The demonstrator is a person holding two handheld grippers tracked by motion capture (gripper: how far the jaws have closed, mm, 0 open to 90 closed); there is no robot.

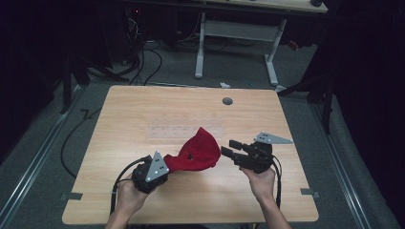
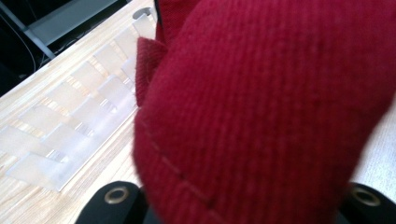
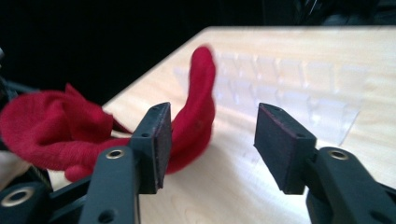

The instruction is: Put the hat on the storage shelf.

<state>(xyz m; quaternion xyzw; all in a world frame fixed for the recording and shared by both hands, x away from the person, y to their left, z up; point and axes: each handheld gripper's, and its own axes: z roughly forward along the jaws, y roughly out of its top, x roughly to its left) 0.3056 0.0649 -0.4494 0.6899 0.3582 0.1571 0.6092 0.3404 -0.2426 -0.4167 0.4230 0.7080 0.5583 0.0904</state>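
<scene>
Cloth of red colour (image 1: pixel 195 153) hangs above the middle of the wooden table (image 1: pixel 143 109), lifted at one end by your left gripper (image 1: pixel 165 168), whose jaws are closed tight on it. Your right gripper (image 1: pixel 225 148) is just beside the cloth's other end with its jaws apart and nothing between them. A clear plastic tray (image 1: pixel 167 131) lies on the table behind the cloth.

Black left tongs (image 1: pixel 168 164), grey three-cornered plate with dark screw dots on top, black cable looping behind. Black right tongs (image 3: pixel 210 140), square dark pads, brass-ringed screw holes, grey plate, black cable. Bare forearms.
</scene>
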